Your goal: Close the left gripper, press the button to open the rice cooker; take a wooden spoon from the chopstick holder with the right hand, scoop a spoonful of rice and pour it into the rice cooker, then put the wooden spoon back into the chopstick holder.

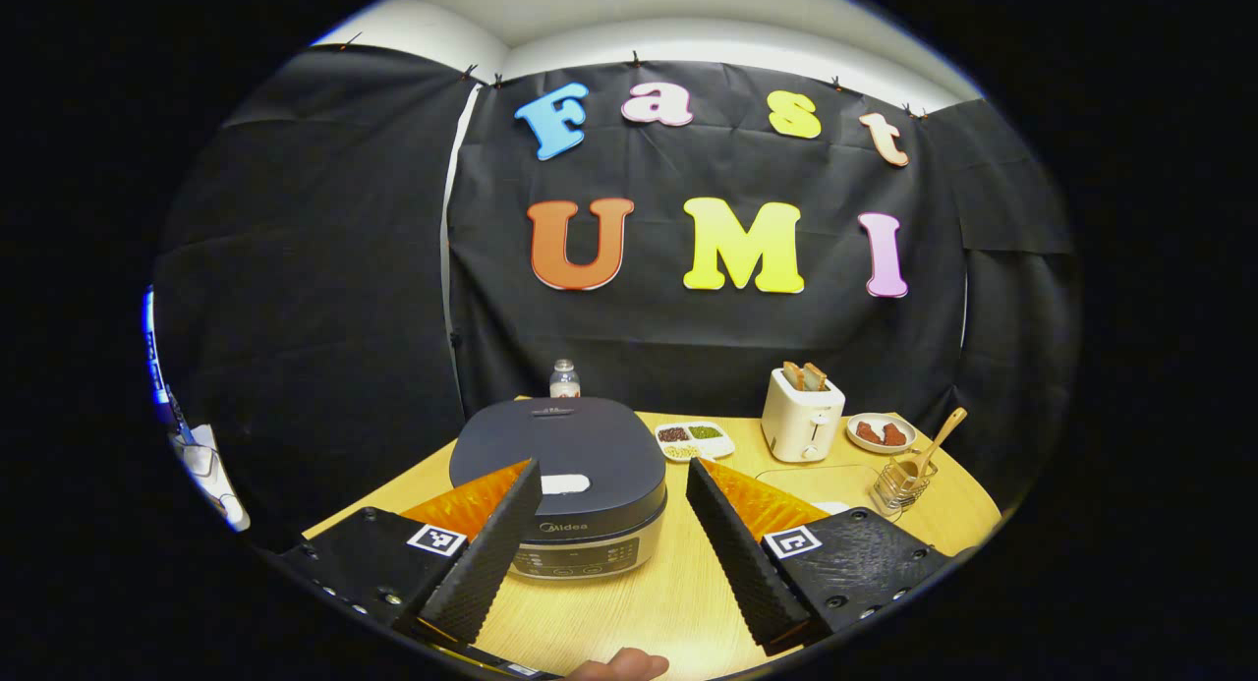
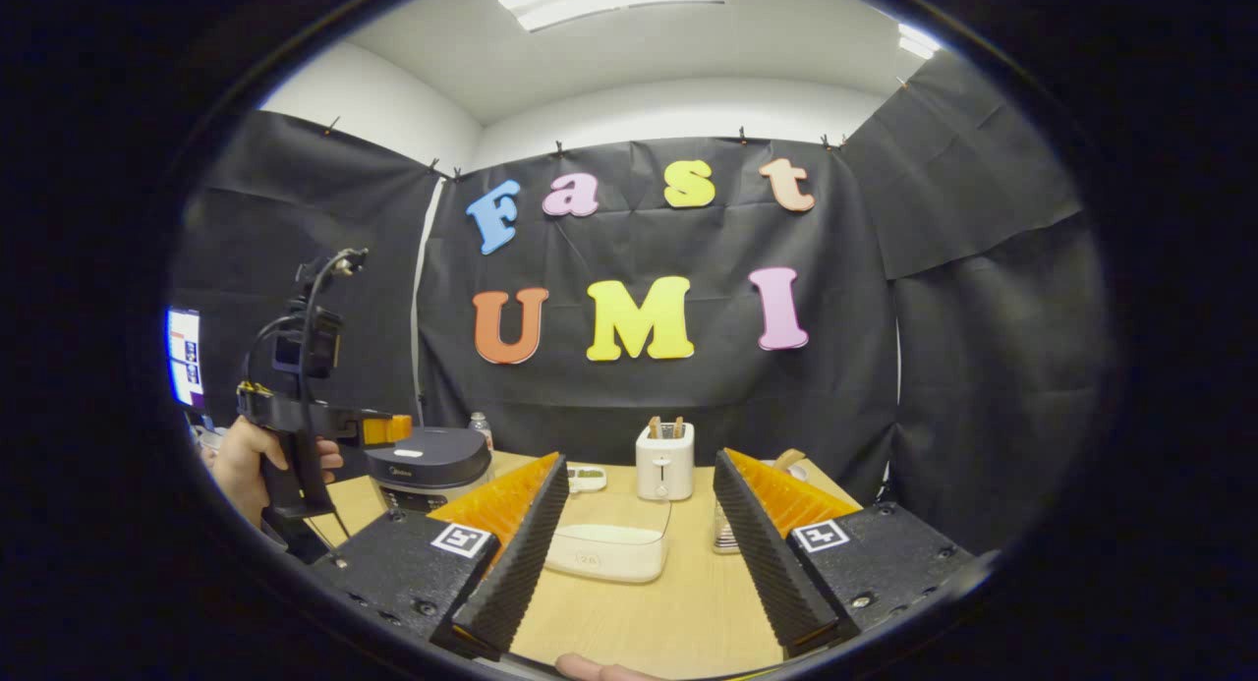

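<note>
**Lid still down, both tongs wide and empty**

The rice cooker sits shut on the counter, directly ahead of the left tongs and a little below them. Its pale lid button lies on the near edge of the lid, just inside the left finger in the left gripper view, so the coming press looks like a short push forward and down. First, though, those tongs need closing: their fingers stand spread far apart, gripping nothing and touching nothing. In the right gripper view the left tongs hang just beside the cooker on its near side, carried by a hand.

The left side is plainly the nearer one to the cooker. The right tongs are well apart from it, pointed instead at a clear tub of rice lying between their fingers farther up the counter. They too gape fully open and hold nothing.

The wooden spoon stands in the wire chopstick holder at the counter's right end, handle leaning up and to the right, beyond a toaster. From here I'd judge that the job has not truly started.
</note>
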Action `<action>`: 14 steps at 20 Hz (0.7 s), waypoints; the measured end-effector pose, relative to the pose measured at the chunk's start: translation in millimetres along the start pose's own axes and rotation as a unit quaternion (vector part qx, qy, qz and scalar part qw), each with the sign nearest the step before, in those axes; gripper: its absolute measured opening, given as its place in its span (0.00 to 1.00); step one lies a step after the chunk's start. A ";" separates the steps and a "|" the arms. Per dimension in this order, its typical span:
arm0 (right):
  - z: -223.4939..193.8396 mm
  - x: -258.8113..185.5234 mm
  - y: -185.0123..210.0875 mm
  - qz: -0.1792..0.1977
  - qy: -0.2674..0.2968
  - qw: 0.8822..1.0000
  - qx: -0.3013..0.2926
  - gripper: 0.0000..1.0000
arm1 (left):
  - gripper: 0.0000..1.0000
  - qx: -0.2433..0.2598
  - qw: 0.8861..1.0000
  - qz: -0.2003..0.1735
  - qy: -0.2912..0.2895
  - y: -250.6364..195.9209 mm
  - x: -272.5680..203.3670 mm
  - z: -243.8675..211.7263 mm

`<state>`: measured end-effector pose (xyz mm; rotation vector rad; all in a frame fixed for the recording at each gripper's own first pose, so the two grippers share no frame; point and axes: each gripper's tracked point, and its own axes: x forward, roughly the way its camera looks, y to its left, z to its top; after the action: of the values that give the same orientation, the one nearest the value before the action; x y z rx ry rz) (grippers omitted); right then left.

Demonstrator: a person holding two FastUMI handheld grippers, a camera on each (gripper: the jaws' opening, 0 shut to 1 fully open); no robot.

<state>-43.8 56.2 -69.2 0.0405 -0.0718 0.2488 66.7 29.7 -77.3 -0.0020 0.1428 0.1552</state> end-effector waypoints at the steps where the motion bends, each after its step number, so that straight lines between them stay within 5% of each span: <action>1: 2.6 -1.1 -2.2 -0.002 0.000 1.000 0.001 0.96 | 0.95 0.000 1.000 -0.006 -0.006 -7.1 -11.5 5.5; 14: 27.7 -19.8 -45.5 -0.044 -0.014 0.999 0.000 1.00 | 0.95 -0.004 0.997 -0.059 -0.049 -50.8 -107.2 17.2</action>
<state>-53.4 5.9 -44.6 0.0464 -0.0968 0.1597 -27.9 -36.7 -45.6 -0.0101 0.0445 0.0369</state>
